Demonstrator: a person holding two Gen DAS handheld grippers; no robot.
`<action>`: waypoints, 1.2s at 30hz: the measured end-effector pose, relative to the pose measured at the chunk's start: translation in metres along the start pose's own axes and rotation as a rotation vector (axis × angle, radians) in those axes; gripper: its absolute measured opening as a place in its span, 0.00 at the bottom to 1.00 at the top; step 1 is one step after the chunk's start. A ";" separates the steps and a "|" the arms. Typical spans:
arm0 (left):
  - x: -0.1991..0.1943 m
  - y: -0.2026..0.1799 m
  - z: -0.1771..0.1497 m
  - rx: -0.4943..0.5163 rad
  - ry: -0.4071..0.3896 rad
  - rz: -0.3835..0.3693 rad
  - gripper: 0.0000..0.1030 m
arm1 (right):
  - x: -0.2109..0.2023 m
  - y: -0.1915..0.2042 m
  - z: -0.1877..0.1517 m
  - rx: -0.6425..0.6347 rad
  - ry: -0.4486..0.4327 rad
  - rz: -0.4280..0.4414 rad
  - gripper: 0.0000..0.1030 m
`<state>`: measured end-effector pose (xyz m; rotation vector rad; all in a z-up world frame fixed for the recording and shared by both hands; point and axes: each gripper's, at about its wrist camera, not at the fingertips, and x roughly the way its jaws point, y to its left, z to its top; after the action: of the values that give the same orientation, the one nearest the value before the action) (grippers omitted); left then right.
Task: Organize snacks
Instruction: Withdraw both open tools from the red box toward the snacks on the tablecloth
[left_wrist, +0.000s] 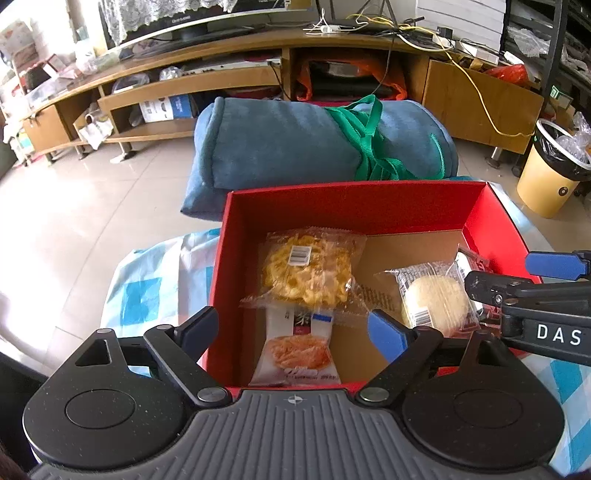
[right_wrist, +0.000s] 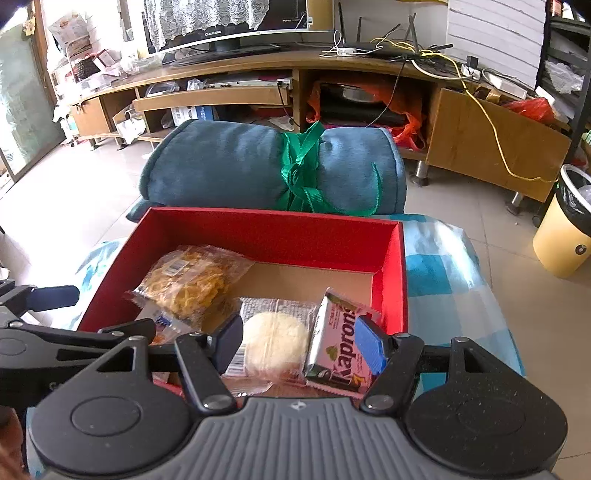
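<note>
Covered in a blue-and-white checked cloth, the desk carries an open red cardboard box with a brown floor, set against the far edge just before a rolled blue blanket tied with green strap. Inside the box, four wrapped snacks: toward the left wall a clear packet of yellow fried noodle cake, just nearer than it a white packet printed with an orange pastry, partly tucked under the noodle packet; toward the near right corner a clear packet holding a round pale cake, and touching it on the right, tilted against the right wall, a pink-and-green wafer bar. Hovering over the near left part of the box, the left hand-held gripper, spread wide with nothing between its pads. Over the near right part, the right hand-held gripper, half spread, straddling the round cake and the edge of the wafer bar, apparently above them rather than pinching; no pad seen pressing on either wrapper. Judging by this, all visible snacks already in the box, so probably a tidying or withdrawing step. To do it well: lift both hand-held grippers straight up, clear of the crinkly wrappers, avoiding a snag on the tilted bar; if straightening, nudge the bar flat beside the cake, keeping the box from sliding on the cloth.
</note>
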<state>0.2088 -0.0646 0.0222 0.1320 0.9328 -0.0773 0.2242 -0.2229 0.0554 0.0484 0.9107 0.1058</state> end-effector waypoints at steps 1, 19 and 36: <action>-0.001 0.001 -0.001 -0.002 0.000 -0.001 0.89 | -0.001 0.001 -0.001 -0.001 0.001 0.001 0.60; -0.018 0.018 -0.032 -0.014 0.029 -0.019 0.90 | -0.019 0.009 -0.030 -0.012 0.026 0.026 0.60; 0.022 0.034 -0.062 0.060 0.184 -0.158 0.90 | -0.028 0.014 -0.058 -0.018 0.091 0.082 0.66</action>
<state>0.1766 -0.0223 -0.0298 0.1224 1.1243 -0.2427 0.1602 -0.2123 0.0430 0.0650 0.9992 0.1934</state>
